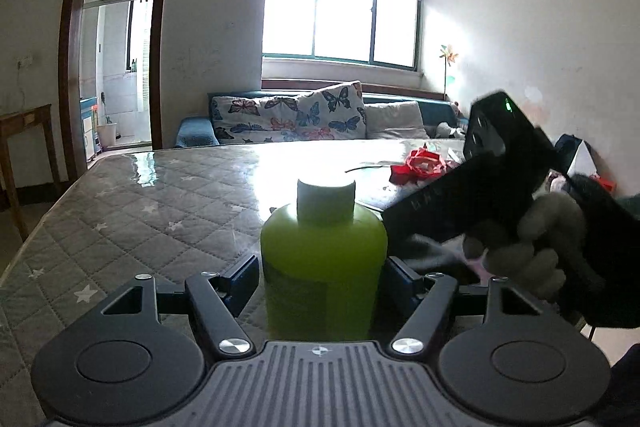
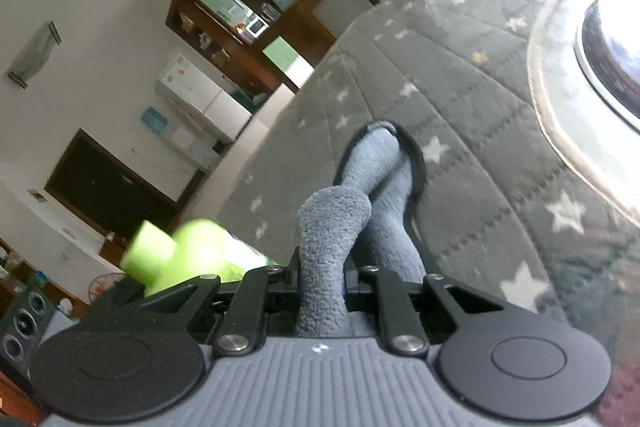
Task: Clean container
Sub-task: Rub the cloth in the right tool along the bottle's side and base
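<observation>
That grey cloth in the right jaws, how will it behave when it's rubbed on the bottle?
The grey cloth looks soft and floppy: it droops past the right gripper, so it should wrap the green bottle. Its fuzzy pile probably grips rather than slides.

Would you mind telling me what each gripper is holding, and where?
Left gripper: green bottle, gripped at its body. Right gripper: grey cloth, pinched near its bunched end.

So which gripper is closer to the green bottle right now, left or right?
Left. The left gripper has the green bottle upright between its fingers. The right gripper, shut on a grey cloth, sits just to the bottle's right, not touching it.
</observation>
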